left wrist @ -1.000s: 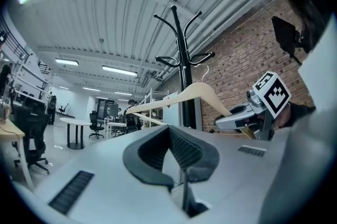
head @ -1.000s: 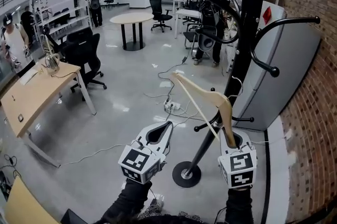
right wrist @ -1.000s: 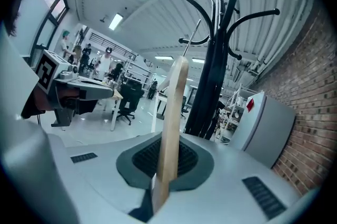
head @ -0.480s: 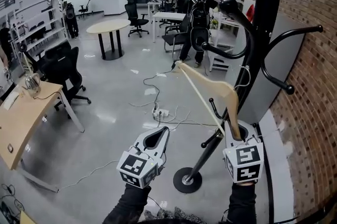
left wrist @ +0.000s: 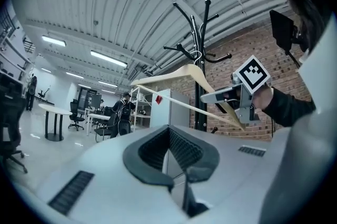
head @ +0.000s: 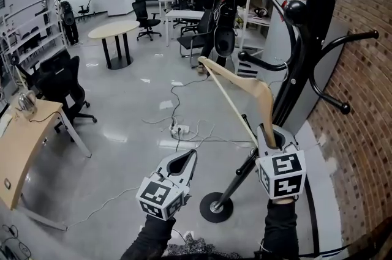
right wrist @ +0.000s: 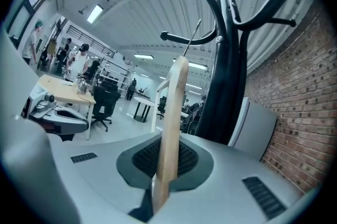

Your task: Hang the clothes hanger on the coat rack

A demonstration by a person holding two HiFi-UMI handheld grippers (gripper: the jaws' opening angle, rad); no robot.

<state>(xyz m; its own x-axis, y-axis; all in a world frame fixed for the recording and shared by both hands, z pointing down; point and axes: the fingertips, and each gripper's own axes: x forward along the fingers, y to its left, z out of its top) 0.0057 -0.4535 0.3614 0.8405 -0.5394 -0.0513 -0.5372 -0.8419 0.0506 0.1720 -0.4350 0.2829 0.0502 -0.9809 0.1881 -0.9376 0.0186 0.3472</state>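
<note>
A pale wooden clothes hanger (head: pixel 244 89) slants up and to the left from my right gripper (head: pixel 270 137), which is shut on one end of it. In the right gripper view the hanger (right wrist: pixel 171 128) stands edge-on between the jaws, and its wire hook (right wrist: pixel 191 38) points up near a curved arm of the black coat rack (right wrist: pixel 229 75). The coat rack (head: pixel 307 57) rises just right of the hanger, and its round base (head: pixel 215 207) rests on the floor. My left gripper (head: pixel 189 155) is shut on nothing, low and left of the rack. The left gripper view shows the hanger (left wrist: pixel 179 74) beside the rack (left wrist: pixel 199 65).
A grey cabinet (head: pixel 278 38) stands against the brick wall (head: pixel 361 100) behind the rack. A power strip with cables (head: pixel 179 128) lies on the floor. A wooden desk (head: pixel 21 142) and office chairs (head: pixel 61 84) are at the left. A round table (head: pixel 113 29) and a person (head: pixel 223 8) are farther back.
My right gripper has risen with the hanger and come closer to the rack's upper arms. The left gripper has shifted along with it. The rack now looms larger at the right.
</note>
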